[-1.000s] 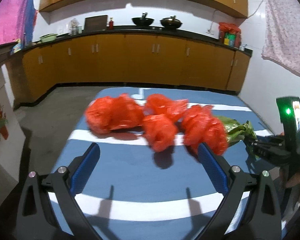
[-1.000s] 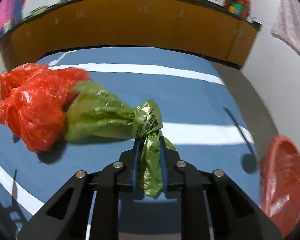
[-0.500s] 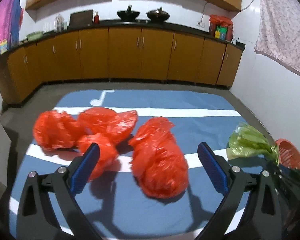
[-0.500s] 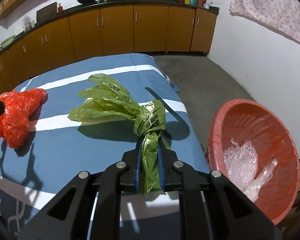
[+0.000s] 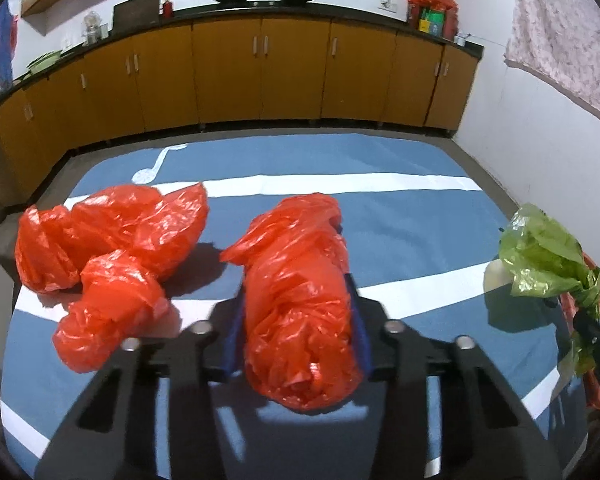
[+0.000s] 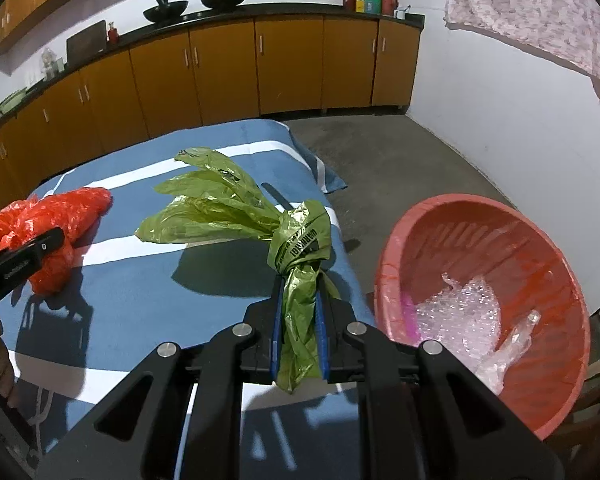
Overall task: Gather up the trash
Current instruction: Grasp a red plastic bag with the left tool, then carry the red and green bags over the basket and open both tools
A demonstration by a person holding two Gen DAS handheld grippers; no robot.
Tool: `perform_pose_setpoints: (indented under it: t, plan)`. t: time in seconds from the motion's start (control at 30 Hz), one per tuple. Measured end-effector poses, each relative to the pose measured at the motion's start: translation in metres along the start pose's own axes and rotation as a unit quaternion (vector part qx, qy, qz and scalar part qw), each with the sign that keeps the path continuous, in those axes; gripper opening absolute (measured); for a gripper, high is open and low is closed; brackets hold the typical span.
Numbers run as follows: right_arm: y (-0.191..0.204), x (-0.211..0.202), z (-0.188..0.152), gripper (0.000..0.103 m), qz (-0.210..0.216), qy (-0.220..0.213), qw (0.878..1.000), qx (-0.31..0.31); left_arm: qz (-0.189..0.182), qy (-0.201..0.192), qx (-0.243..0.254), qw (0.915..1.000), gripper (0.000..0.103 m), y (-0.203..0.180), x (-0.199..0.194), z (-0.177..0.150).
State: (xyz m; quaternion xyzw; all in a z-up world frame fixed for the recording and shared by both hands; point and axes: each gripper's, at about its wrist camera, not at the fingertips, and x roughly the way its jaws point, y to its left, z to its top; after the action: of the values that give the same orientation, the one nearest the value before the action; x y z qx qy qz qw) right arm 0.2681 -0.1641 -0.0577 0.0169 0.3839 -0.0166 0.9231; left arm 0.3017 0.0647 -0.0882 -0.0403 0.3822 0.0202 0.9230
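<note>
Over on the left, two red bags (image 5: 100,248) lie loose on the blue cloth (image 5: 400,216). The left gripper (image 5: 296,328) is closing its jaws around a third red bag (image 5: 300,304), pads snug against its sides; best to squeeze until the plastic bunches firm before lifting. On the right, the right gripper (image 6: 298,328) pinches the green bag (image 6: 228,208) by its twisted neck, beside the red basin (image 6: 548,264). Swing it clear over the rim before letting go.

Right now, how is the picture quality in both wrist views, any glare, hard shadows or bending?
Left wrist view: sharp, fisheye bows the cabinets, glare speckles the red bag between the closing left gripper. Right wrist view: sharp too, the green bag throws a hard shadow on the blue cloth, corners vignetted black.
</note>
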Motion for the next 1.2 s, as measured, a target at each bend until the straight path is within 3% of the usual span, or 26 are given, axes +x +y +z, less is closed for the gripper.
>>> perform_pose_setpoints:
  t: [0.5,1.2]
  plan:
    - [-0.040,-0.038,-0.005,0.014,-0.009,-0.027,0.999,0.044,-0.050,-0.036,0.041,0.9972,0.032,-0.037,-0.054,-0.008]
    - [-0.121,-0.083,-0.028,0.014,-0.060,-0.052,0.990,0.114,-0.138,-0.066,0.093,0.9839,0.031,-0.118,-0.115,-0.014]
